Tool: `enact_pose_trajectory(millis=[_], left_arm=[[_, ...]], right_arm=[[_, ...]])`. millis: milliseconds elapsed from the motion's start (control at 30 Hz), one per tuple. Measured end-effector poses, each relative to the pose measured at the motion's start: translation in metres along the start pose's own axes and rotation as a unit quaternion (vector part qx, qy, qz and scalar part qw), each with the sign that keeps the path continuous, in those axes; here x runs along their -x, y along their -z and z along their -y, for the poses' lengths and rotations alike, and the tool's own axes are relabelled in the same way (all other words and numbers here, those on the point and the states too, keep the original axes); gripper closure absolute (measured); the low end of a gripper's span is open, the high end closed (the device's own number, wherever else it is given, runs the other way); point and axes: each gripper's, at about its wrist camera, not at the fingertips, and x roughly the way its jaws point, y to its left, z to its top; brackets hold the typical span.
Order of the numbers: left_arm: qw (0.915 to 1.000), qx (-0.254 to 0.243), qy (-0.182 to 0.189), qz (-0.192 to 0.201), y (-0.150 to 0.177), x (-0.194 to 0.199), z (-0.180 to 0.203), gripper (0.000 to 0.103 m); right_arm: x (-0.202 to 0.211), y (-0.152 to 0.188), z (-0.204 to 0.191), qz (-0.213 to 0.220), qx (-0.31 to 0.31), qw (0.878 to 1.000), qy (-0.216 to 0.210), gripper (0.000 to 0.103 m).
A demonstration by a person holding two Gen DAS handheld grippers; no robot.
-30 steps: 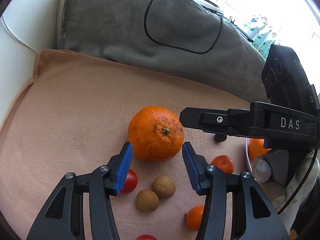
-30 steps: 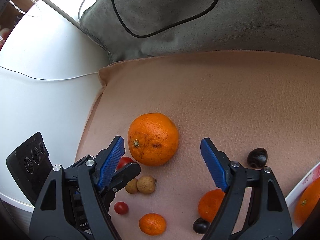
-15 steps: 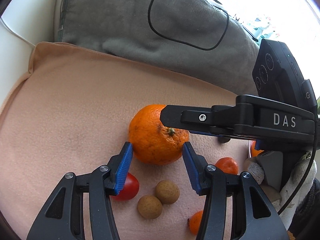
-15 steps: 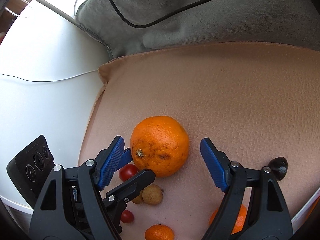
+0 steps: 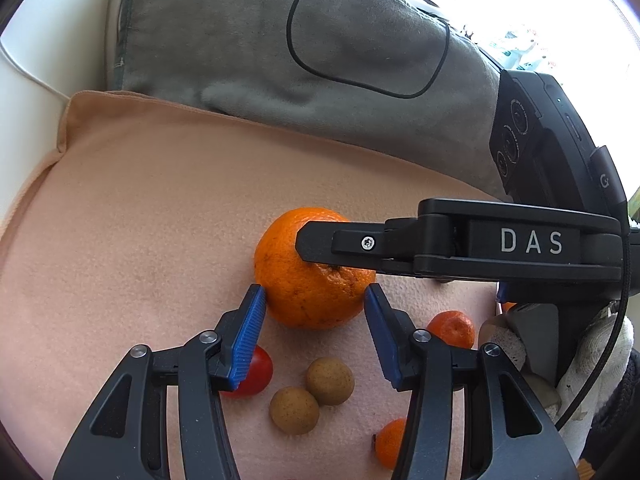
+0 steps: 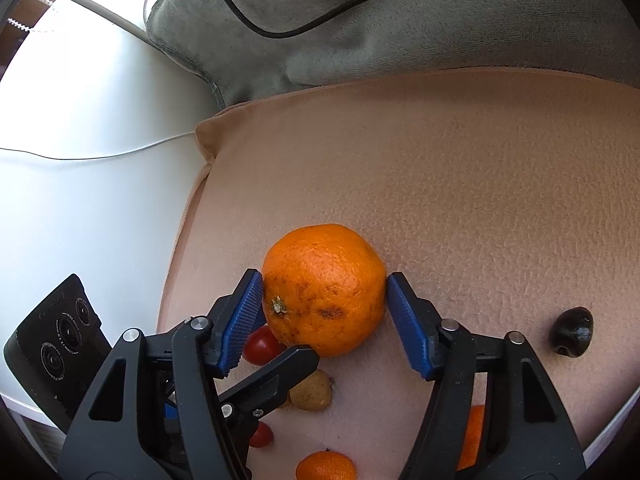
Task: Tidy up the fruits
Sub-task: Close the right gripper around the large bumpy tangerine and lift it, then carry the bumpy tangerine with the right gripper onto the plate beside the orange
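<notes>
A large orange (image 5: 308,292) (image 6: 324,288) sits on the peach cloth (image 5: 140,216). My right gripper (image 6: 324,312) has its blue pads on both sides of the orange, touching or nearly touching. In the left wrist view the right gripper's finger (image 5: 340,244) lies across the orange's top. My left gripper (image 5: 314,324) is open, its tips just short of the orange. Small fruits lie near: a red tomato (image 5: 252,372), two brown round fruits (image 5: 312,396), small tangerines (image 5: 452,328) (image 6: 326,466), a dark fruit (image 6: 570,332).
A grey cushion (image 5: 280,60) with a black cable (image 5: 360,84) lies behind the cloth. A white surface (image 6: 80,200) borders the cloth on the left. The person's gloved hand (image 5: 592,364) holds the right gripper.
The right gripper moved in over the orange and narrowed its jaws from wide open until the pads meet the orange's sides. The left gripper drew slightly closer to the orange.
</notes>
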Motion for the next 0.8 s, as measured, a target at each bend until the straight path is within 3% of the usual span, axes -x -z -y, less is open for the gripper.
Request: enact_pose_trajectory(millis=[400,800], left_arm=[[0.9993,-0.027,-0.015,0.022,0.004,0.015,0.021,0.053],[0.997,-0.059,-0.011,0.049,0.014,0.041,0.061,0.053]], right_arm=[[0.018,0.005,0.001,0.014,-0.002,1.0,-0.007,0.037],[0.068,0.025,0.007,0.044,-0.003,0.999,-0.021,0.038]])
